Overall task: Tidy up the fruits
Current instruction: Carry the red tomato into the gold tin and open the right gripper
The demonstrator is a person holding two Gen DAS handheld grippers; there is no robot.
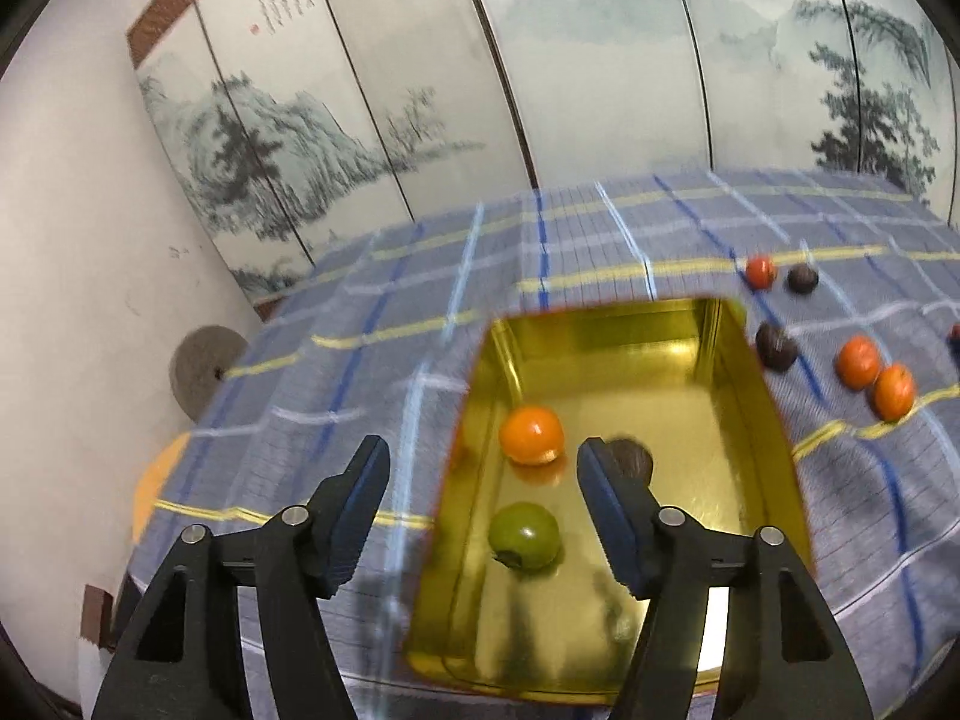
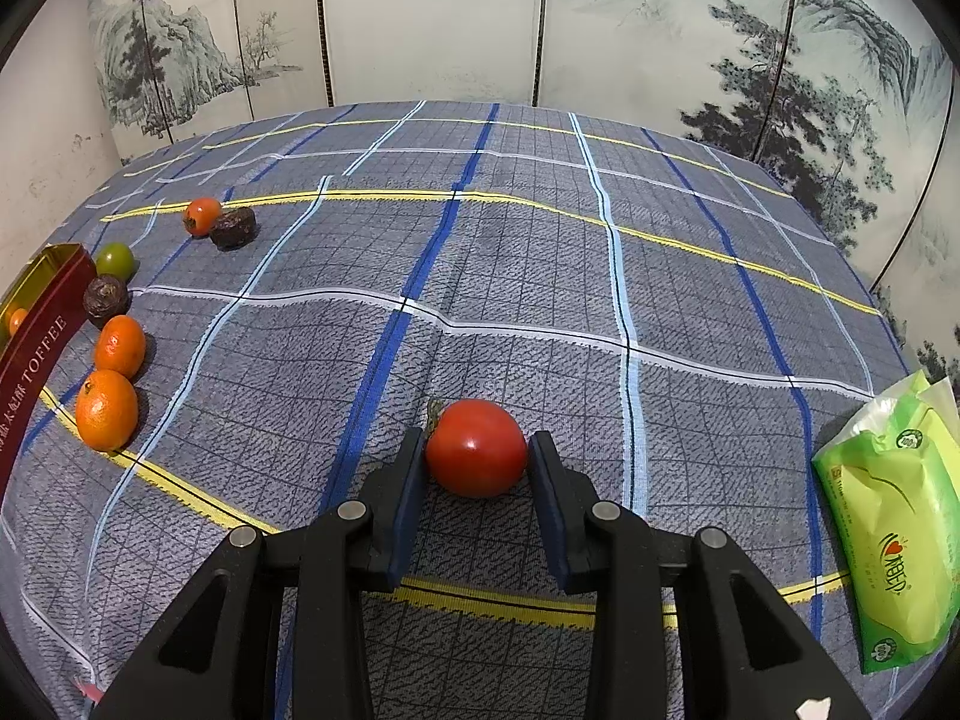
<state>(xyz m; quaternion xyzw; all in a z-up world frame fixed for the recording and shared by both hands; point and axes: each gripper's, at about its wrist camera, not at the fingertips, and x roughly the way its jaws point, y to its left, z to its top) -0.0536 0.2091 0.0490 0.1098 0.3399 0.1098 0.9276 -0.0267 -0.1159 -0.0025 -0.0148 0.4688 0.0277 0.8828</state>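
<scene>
The left claw (image 1: 480,483) hangs tilted down over the gold tin (image 1: 762,396), jaws apart with nothing between them. In the tin lie an orange (image 1: 531,435), a green fruit (image 1: 524,535) and a dark one (image 1: 630,457). The right claw (image 2: 475,455), pitched steeply down, is clamped on a tomato (image 2: 477,447) resting on the plaid cloth (image 2: 540,276), stem end toward its left finger. A painted screen (image 2: 432,18) stands behind the bench.
</scene>
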